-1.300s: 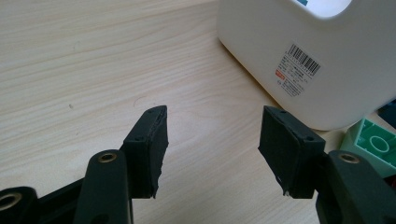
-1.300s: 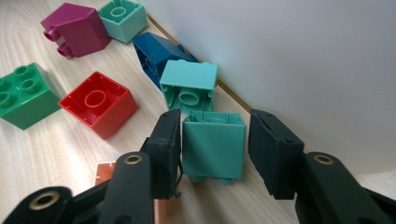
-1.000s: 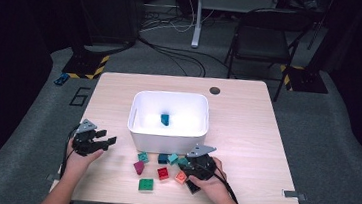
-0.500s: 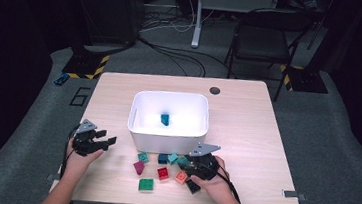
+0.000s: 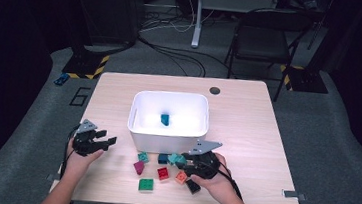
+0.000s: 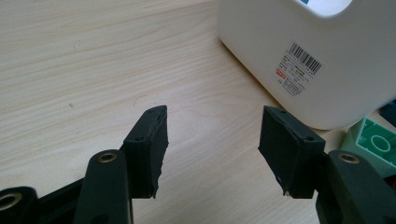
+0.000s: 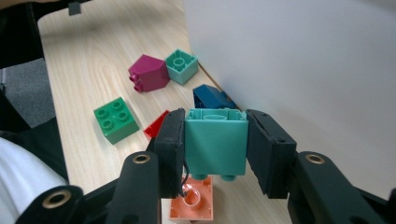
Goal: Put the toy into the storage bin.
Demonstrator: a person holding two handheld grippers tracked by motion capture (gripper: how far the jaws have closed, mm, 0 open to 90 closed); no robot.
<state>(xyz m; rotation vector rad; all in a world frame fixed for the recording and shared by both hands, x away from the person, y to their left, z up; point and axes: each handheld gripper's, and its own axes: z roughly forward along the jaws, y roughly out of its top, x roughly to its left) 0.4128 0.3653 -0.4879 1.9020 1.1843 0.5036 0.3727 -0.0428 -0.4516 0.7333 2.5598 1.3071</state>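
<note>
The right gripper [image 7: 215, 140] squeezes a teal block [image 7: 215, 144] between its 2 black jaws. The block's open bottom faces the camera that rides on the gripper, and its round bumps point down. The block is up off the wooden table [image 5: 247, 118], right beside the tall white wall of the bin [image 7: 299, 70]. In the high view the right gripper [image 5: 186, 164] and the teal block [image 5: 176, 159] sit just in front of the white bin [image 5: 167, 137], on the side close to the person.

Under the held block lies an orange block [image 7: 192, 205] on the table. Farther off there is a green block [image 7: 116, 119] with 4 bumps, a red block [image 7: 156, 125] partly hidden by the jaw, a dark pink block [image 7: 148, 73], a small light teal block [image 7: 181, 66] and a dark blue block [image 7: 211, 98] that leans close to the bin. A black block [image 5: 193, 186] lies near the right hand [image 5: 216, 183].

Inside the bin there is 1 blue block [image 5: 165, 119].

The left gripper [image 6: 212, 140] has its jaws wide apart with nothing between them. It hangs over bare table near a corner of the bin [image 6: 299, 51], where a sticker with black lines [image 6: 299, 67] is stuck. In the high view the left gripper [image 5: 104, 141] is to the left of the bin, held by the left hand [image 5: 79, 160].
</note>
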